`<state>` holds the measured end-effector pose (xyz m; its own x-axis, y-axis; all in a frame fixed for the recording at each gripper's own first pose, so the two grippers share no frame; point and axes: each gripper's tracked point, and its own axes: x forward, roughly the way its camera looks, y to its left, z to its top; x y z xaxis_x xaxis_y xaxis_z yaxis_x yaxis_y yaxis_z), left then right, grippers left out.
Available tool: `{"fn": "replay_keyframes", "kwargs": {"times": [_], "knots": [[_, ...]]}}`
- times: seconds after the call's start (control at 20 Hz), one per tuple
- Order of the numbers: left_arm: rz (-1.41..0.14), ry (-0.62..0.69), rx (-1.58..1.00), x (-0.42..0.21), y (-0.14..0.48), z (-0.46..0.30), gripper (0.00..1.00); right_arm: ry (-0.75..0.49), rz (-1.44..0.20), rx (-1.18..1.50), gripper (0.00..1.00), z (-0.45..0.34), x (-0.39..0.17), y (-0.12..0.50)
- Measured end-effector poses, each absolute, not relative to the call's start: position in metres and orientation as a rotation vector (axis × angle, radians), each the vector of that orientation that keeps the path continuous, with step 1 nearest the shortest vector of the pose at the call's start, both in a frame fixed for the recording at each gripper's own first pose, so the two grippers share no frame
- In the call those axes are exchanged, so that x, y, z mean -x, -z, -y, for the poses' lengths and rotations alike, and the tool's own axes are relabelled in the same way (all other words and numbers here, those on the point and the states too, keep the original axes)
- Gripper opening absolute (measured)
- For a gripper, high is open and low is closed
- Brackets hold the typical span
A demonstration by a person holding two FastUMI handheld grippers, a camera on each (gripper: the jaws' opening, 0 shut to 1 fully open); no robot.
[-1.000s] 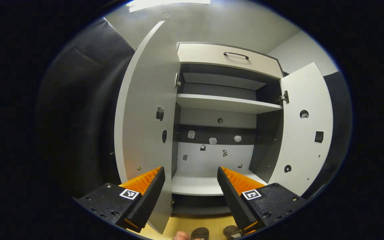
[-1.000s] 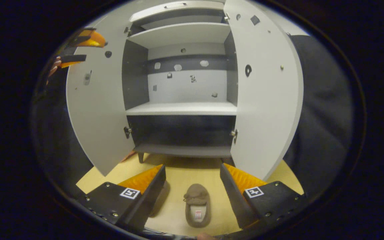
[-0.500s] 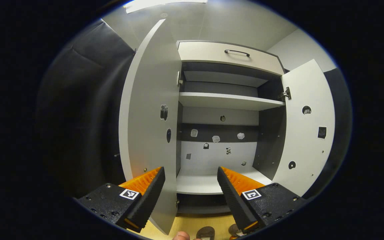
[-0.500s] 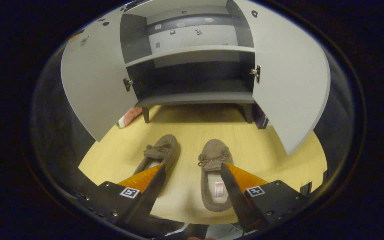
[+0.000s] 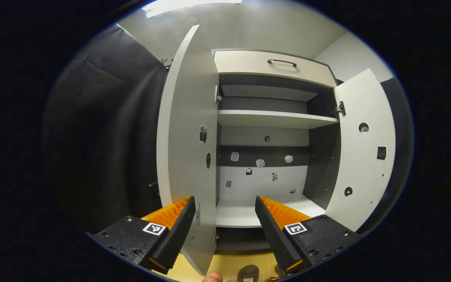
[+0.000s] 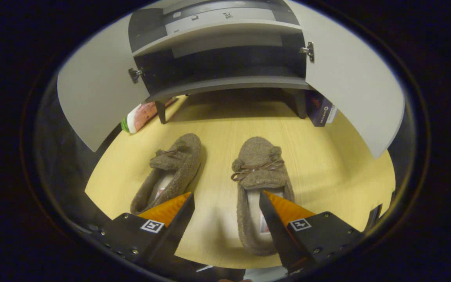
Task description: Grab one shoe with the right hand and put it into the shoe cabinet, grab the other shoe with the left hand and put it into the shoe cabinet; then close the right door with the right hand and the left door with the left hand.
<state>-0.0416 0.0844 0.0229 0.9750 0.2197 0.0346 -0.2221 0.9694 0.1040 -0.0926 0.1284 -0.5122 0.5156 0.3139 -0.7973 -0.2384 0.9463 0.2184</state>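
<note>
In the left gripper view, a shoe cabinet (image 5: 262, 117) stands against a pale wall, both doors swung wide, one drawer on top, two light shelves bare; the left gripper (image 5: 225, 199) hangs spread before it, holding nothing. In the right gripper view, on the yellow wood floor (image 6: 327, 164), two brown slippers lie side by side: left slipper (image 6: 172, 168), right slipper (image 6: 258, 172). The right gripper (image 6: 225, 194) hovers spread above them.
</note>
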Motion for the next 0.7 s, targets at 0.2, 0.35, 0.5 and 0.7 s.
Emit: {"fn": "replay_keyframes", "kwargs": {"times": [0.2, 0.35, 0.5, 0.7], "knots": [[0.007, -0.232, -0.086, 0.051, -0.018, -0.086, 0.95, -0.337, -0.989, -0.073, 0.99, -0.139, 0.076, 0.530], [-0.006, -0.244, -0.061, 0.058, -0.012, -0.087, 0.96, -0.319, -1.008, -0.062, 0.81, -0.139, 0.065, 0.541], [-0.013, -0.265, -0.070, 0.065, -0.008, -0.091, 0.96, -0.312, -1.033, -0.017, 0.74, -0.137, 0.062, 0.556], [-0.012, -0.287, -0.082, 0.070, -0.007, -0.093, 0.96, -0.280, -1.019, 0.036, 0.14, -0.125, 0.055, 0.560]]}}
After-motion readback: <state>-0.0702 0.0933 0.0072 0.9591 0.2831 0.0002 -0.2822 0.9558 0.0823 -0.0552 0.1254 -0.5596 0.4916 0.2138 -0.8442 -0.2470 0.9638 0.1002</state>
